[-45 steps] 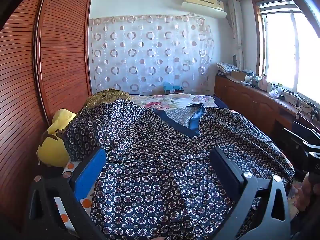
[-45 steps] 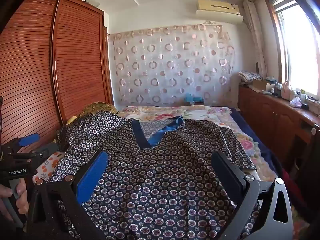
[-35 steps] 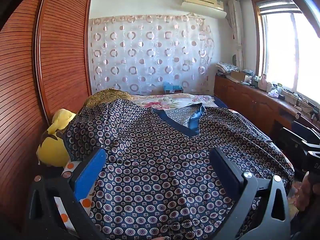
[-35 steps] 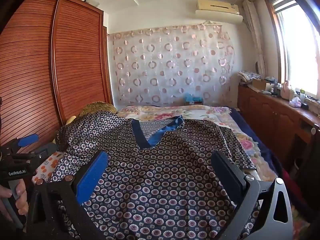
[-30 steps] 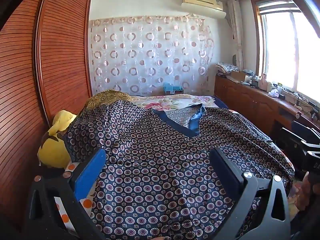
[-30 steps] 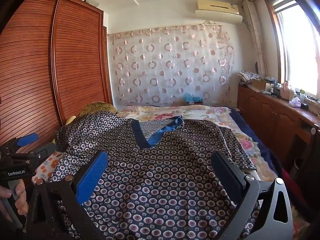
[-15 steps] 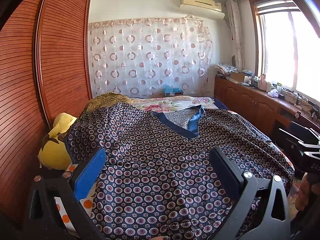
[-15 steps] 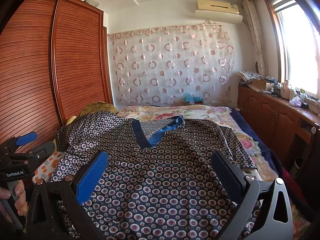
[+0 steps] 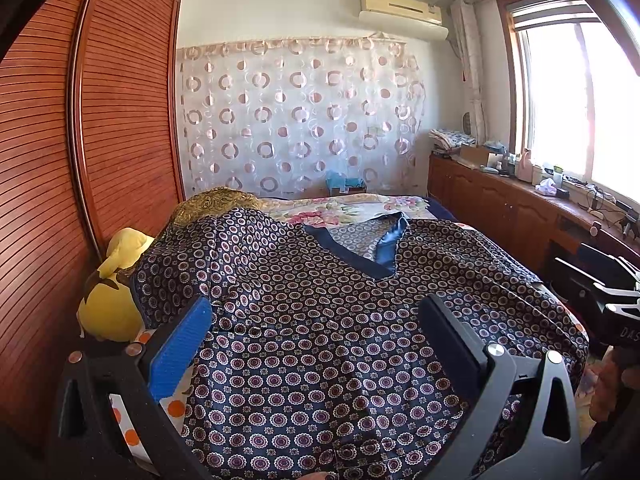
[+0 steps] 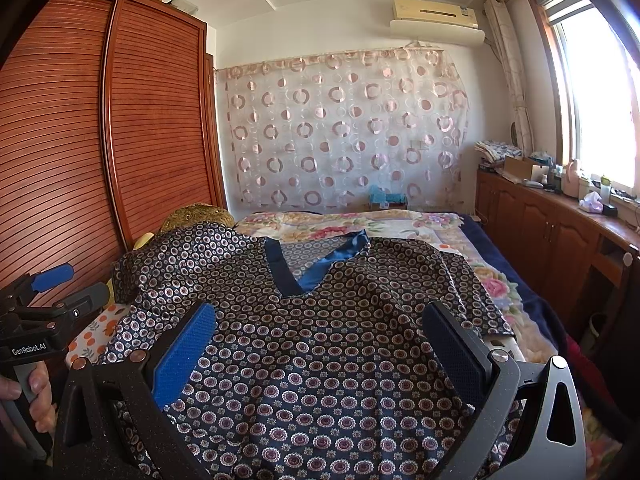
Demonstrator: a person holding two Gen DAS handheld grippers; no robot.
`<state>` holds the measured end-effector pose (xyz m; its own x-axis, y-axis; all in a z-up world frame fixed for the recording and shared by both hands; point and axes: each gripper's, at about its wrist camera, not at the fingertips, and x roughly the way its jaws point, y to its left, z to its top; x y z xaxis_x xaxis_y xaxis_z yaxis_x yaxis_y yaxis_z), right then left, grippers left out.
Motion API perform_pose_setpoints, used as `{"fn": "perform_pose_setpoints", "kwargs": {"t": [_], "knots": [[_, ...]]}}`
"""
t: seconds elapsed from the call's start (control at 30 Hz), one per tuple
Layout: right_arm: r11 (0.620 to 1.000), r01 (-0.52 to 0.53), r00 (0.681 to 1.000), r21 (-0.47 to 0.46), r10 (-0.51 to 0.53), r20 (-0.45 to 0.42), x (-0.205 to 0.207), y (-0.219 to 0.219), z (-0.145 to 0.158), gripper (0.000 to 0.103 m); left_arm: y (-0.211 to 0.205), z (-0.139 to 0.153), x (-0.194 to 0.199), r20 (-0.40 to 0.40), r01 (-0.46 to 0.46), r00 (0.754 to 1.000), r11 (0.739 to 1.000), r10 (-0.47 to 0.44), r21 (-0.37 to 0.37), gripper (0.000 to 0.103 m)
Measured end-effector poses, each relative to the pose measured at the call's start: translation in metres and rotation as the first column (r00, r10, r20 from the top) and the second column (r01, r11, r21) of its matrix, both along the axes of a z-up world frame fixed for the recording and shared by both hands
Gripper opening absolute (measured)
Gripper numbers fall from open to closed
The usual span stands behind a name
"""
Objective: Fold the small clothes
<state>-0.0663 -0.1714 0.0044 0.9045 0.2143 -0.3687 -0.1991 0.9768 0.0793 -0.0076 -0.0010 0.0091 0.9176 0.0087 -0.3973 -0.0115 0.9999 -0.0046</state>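
A dark navy top (image 9: 320,320) with a circle print and a blue V-neck lies spread flat on the bed, collar away from me; it also shows in the right wrist view (image 10: 320,340). My left gripper (image 9: 316,316) is open and empty, held above the top's lower left part. My right gripper (image 10: 320,324) is open and empty above the top's lower middle. The left gripper also shows at the left edge of the right wrist view (image 10: 44,300), in a hand.
The bed has a floral cover (image 10: 360,224). A yellow plush toy (image 9: 110,292) and a gold pillow (image 9: 216,202) lie by the slatted wooden wardrobe (image 9: 80,160) on the left. A wooden cabinet (image 10: 560,232) with clutter runs along the right under the window.
Both views have risen and tilted up slightly over the top. The garment has not moved and both grippers stay open.
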Motion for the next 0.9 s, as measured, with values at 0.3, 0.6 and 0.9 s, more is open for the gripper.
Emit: {"fn": "perform_pose_setpoints", "kwargs": {"t": [0.3, 0.6, 0.9], "knots": [[1.0, 0.0, 1.0, 0.0, 0.0, 0.001, -0.0002, -0.0002, 0.0003, 0.103, -0.0013, 0.0002, -0.0011, 0.002, 0.001, 1.0, 1.0, -0.001, 0.002, 0.103], [1.0, -0.001, 1.0, 0.003, 0.001, 0.003, -0.0003, -0.0004, 0.0, 0.103, -0.0016, 0.0039, -0.0015, 0.009, 0.001, 1.0, 1.0, -0.001, 0.004, 0.103], [1.0, 0.002, 1.0, 0.005, -0.002, 0.002, 0.0001, -0.0004, 0.0008, 0.103, -0.0032, 0.0046, -0.0024, 0.011, 0.001, 1.0, 1.0, -0.001, 0.006, 0.103]]}}
